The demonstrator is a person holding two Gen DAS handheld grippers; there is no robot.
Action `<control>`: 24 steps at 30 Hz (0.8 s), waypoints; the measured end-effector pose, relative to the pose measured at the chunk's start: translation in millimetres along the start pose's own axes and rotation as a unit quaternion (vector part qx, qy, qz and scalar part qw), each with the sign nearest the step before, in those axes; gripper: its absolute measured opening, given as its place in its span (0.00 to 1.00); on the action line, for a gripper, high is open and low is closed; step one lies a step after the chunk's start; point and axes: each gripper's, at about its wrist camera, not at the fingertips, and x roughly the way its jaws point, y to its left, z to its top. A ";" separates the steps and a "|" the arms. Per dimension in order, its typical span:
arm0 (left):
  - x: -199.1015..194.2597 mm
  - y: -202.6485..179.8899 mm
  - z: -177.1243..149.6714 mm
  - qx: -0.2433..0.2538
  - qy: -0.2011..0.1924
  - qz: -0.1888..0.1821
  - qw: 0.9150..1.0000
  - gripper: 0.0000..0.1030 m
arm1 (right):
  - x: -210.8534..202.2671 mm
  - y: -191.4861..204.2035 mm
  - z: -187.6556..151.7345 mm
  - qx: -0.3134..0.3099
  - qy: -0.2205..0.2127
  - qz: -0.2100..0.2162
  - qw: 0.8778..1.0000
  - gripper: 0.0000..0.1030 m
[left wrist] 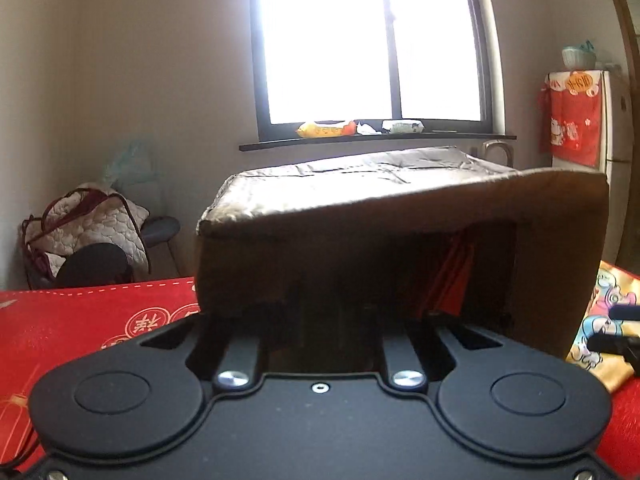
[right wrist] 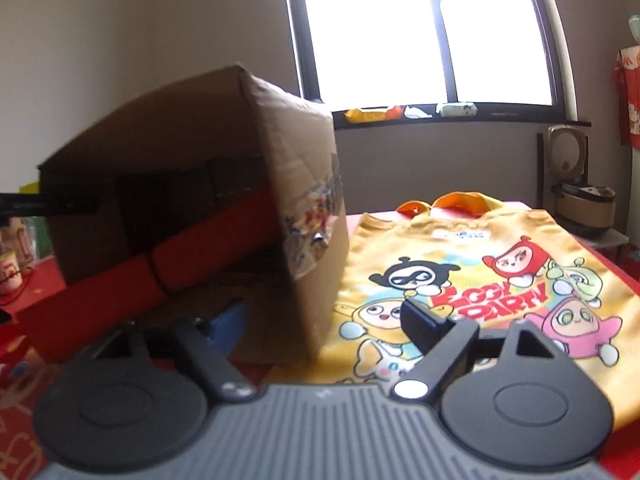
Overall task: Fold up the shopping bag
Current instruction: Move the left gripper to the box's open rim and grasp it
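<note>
The yellow shopping bag [right wrist: 480,280], printed with cartoon figures, lies flat on the red table with its orange handles at the far end; a strip of the bag [left wrist: 600,320] shows in the left wrist view. A brown cardboard box [left wrist: 400,208] stands tilted beside it, its open side toward me. My left gripper [left wrist: 336,312] reaches into the box's dark mouth, where its fingertips are lost in shadow. Its black finger [right wrist: 48,204] crosses the box's left edge in the right wrist view. My right gripper [right wrist: 320,320] is open, with the right wall of the box [right wrist: 312,240] between its fingers, untouched.
Red packages [right wrist: 180,256] lie inside the box. A red printed cloth [left wrist: 80,320] covers the table. A windowsill with snack packets [left wrist: 328,130] runs behind, a rice cooker [right wrist: 584,208] sits at the right, and a quilted bag [left wrist: 80,228] rests on a chair at the left.
</note>
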 end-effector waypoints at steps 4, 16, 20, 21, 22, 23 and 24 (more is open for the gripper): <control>-6.2 -4.9 -8.3 0.006 -0.018 0.004 1.000 0.89 | 3.7 0.7 -1.6 0.011 0.010 0.015 1.000 0.81; -12.1 -62.2 -0.4 0.049 -0.008 0.160 0.986 1.00 | -3.7 6.7 -2.5 0.002 0.031 0.025 0.999 0.99; 0.7 -88.1 -2.5 0.154 0.010 0.238 0.959 1.00 | -2.3 15.7 -1.4 -0.029 0.045 -0.008 0.999 0.99; -0.6 -89.2 -4.4 0.158 0.004 0.230 0.960 1.00 | -2.6 18.4 -1.2 -0.036 0.044 -0.025 0.998 0.99; -3.0 -88.9 -6.4 0.155 -0.004 0.215 0.964 1.00 | -3.4 20.6 -0.9 -0.043 0.041 -0.035 0.998 0.99; -4.6 -87.3 -6.6 0.148 -0.009 0.205 0.967 1.00 | -5.7 21.3 -0.2 -0.048 0.032 -0.029 0.998 0.99; -5.6 -85.3 -5.8 0.142 -0.014 0.195 0.970 1.00 | -8.4 20.2 -0.5 -0.046 0.019 -0.019 0.999 0.99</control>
